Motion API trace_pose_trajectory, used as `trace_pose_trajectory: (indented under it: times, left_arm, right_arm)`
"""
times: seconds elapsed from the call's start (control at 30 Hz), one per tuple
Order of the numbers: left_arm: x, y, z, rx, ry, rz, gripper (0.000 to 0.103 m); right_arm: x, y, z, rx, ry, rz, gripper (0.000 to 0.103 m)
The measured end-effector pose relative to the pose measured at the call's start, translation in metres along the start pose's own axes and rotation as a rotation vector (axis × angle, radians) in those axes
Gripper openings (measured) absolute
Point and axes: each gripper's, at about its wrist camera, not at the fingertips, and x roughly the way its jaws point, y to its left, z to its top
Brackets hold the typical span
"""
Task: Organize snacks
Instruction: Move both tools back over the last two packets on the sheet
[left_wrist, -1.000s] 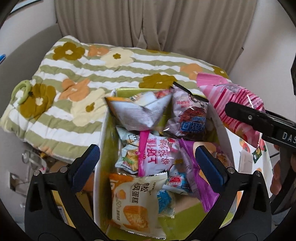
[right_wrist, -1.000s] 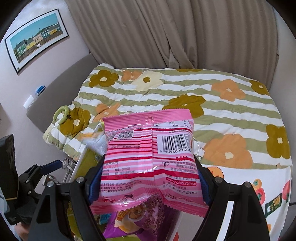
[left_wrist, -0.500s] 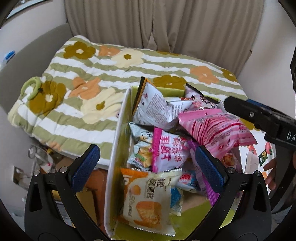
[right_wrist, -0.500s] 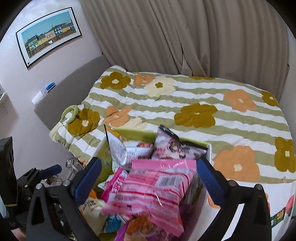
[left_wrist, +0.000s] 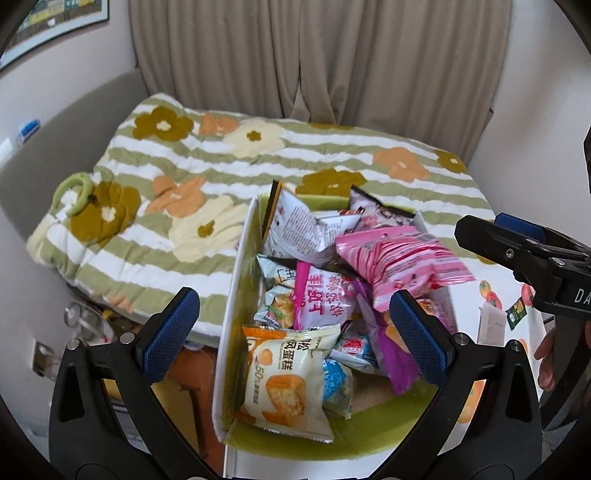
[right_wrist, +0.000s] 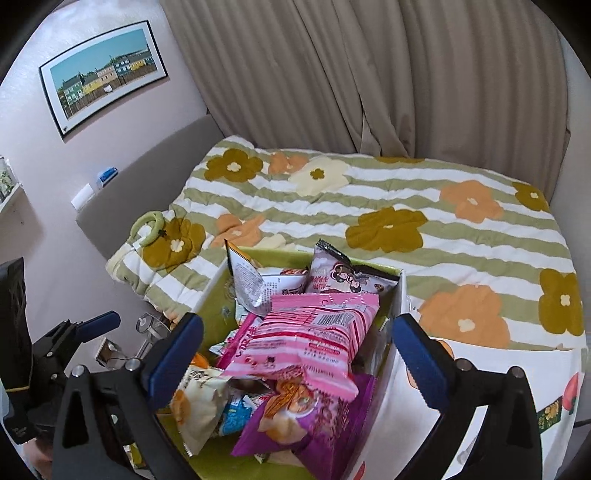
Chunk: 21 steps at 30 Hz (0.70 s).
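A second ago the pink striped snack bag (right_wrist: 306, 343) was clamped in the right hand-held gripper (right_wrist: 297, 356); it has since been let go and lies on top of the heap in the green box (left_wrist: 236, 295), and both cameras have drawn back so that more of the bed shows. At the far left of the left wrist view a pale green ring (left_wrist: 72, 194) rests on the flowered quilt (left_wrist: 177, 166). Next comes the left hand-held gripper (left_wrist: 295, 332), its blue pads spread wide with nothing pinched between them, hovering over the near end of the box. Under it lies a white cake packet (left_wrist: 288, 380) with an orange picture, then a pink-and-white sachet (left_wrist: 321, 299) and a purple bag (right_wrist: 306, 417) tucked partly under the striped one. At the far end of the box a white crumpled packet (left_wrist: 295, 229) and a dark-edged cartoon packet (right_wrist: 343, 277) stand tilted against the wall. The right hand-held gripper is released, its fingers (right_wrist: 421, 354) flanking the striped bag without touching it. Furthest right, fingers of a hand (left_wrist: 546, 354) show at its handle.
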Motion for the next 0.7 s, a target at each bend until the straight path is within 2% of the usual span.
trace_pose_trajectory:
  times: [0.17,0.3,0.5,0.7]
  left_arm:
    - [-0.027,-0.009,-0.001,0.034,-0.037,0.0,0.102]
    - [-0.035,-0.027,-0.001,0.087,-0.054,-0.014,0.102]
    - [-0.043,-0.079,-0.001,0.171,-0.08,-0.088,0.102]
    - [-0.035,-0.148,-0.007,0.206,-0.059,-0.169,0.102]
  right_arm:
    - [-0.031,0.001,-0.007,0.01,-0.053,-0.013,0.102]
    - [-0.059,-0.009,-0.018,0.031,-0.1,-0.079,0.102]
    - [-0.103,-0.043,-0.04,0.085,-0.16,-0.174,0.102]
    - [-0.145,-0.099,-0.067,0.126,-0.169,-0.256,0.102]
